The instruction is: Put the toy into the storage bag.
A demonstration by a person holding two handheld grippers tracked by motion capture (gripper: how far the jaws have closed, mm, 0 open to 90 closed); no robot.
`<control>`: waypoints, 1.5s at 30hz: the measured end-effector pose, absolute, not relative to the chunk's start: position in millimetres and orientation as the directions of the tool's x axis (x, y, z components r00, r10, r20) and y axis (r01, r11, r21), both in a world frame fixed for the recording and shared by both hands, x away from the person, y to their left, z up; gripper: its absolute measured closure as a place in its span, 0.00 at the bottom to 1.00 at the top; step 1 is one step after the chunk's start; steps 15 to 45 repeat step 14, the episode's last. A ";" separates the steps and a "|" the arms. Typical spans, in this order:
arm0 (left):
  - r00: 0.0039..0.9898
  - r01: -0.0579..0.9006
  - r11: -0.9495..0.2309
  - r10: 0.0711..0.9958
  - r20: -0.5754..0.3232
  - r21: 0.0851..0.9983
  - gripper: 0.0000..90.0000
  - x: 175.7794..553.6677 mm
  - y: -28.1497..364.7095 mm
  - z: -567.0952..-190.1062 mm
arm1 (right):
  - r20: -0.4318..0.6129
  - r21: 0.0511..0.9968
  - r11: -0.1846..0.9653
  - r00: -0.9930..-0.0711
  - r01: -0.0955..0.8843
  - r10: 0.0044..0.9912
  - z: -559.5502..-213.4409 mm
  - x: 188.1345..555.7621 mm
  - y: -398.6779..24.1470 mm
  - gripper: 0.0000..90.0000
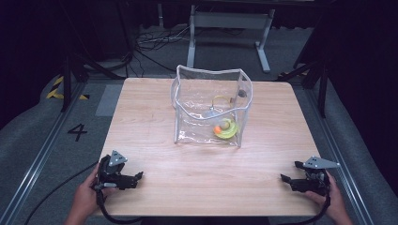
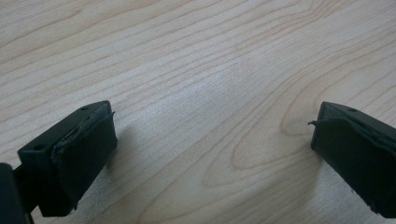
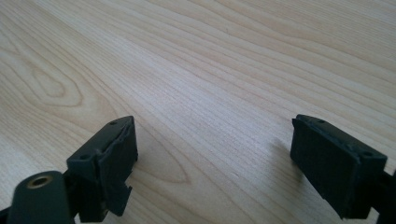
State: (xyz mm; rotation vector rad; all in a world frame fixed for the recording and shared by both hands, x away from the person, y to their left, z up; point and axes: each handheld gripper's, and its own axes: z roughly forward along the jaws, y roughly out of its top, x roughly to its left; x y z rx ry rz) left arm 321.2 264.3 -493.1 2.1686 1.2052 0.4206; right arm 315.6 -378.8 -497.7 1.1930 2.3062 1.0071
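Note:
A clear plastic bag (image 1: 211,105) with a white zipper rim stands open-topped on the far middle of the wooden table (image 1: 155,126). Inside it lie a yellow-green curved toy (image 1: 228,130), an orange piece (image 1: 218,129) and a small grey item. My left gripper (image 1: 137,178) rests low at the near left corner, held by a hand, open, with bare wood between its pads (image 2: 86,149). My right gripper (image 1: 287,176) sits at the near right corner, also open over bare wood, its pads (image 3: 116,154) wide apart. Both grippers point inward, far from the bag.
Grey floor surrounds the table, with a "4" marking (image 1: 77,132) at the left, cables at the back, and a white metal frame (image 1: 230,28) behind the table. Dark stands flank both far corners.

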 end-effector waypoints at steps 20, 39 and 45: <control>0.528 0.654 -0.391 0.849 -0.021 0.648 0.00 320.7 263.9 -493.0 | 0.011 0.730 0.391 -0.582 0.561 0.813 -497.7 315.6 -378.8 0.17; 0.528 0.654 -0.391 0.849 -0.021 0.648 0.00 320.7 263.9 -493.0 | 0.011 0.730 0.391 -0.582 0.561 0.813 -497.7 315.6 -378.8 0.17; 0.528 0.654 -0.391 0.849 -0.021 0.648 0.00 320.7 263.9 -493.0 | 0.011 0.730 0.391 -0.582 0.561 0.813 -497.7 315.6 -378.8 0.17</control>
